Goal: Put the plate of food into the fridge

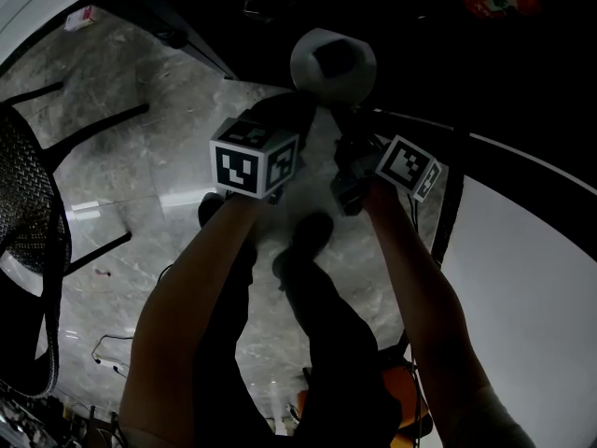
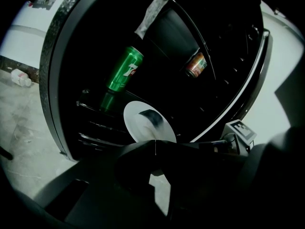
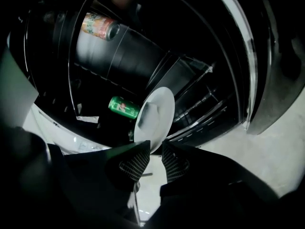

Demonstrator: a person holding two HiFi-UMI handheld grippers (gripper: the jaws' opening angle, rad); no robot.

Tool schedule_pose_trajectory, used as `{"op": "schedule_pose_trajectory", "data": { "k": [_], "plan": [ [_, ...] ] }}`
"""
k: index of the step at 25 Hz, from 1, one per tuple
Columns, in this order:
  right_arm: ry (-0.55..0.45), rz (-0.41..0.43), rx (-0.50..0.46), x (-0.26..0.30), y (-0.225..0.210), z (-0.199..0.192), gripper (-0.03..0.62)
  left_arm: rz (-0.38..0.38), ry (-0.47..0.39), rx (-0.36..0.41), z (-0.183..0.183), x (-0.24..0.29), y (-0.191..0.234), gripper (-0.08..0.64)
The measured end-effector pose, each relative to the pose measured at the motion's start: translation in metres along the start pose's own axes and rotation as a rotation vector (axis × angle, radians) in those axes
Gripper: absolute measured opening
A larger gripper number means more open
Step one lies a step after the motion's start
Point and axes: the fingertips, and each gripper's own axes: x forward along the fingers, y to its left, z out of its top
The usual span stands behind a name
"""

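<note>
The left gripper (image 2: 155,142) clamps the near rim of the plate of food (image 2: 147,123) at the open fridge (image 2: 51,70). The right gripper (image 3: 155,152) straddles that rim, jaws apart. Best to keep the plate level and slide it toward twelve o'clock, clear of the green can (image 2: 125,68) at eleven.

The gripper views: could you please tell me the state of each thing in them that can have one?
Fridge, door open.
Plate, carrying food, held by its rim at the fridge opening.
Left gripper, shut on the plate's rim.
Right gripper, jaws apart, plate rim between them.
Green can, upright inside the fridge.
Orange can, inside the fridge; opened or sealed cannot be told.
</note>
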Motion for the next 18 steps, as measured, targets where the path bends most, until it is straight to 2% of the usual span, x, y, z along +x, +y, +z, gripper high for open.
{"op": "schedule_pose_trajectory", "data": {
  "k": [9, 18],
  "plan": [
    [-0.022, 0.017, 0.012, 0.009, 0.006, 0.009, 0.078, 0.021, 0.013, 0.033, -0.004, -0.005, 0.001, 0.012],
    [0.004, 0.032, -0.014, 0.016, 0.013, 0.008, 0.078, -0.021, 0.043, 0.027, -0.007, 0.007, -0.006, 0.012]
  ]
}}
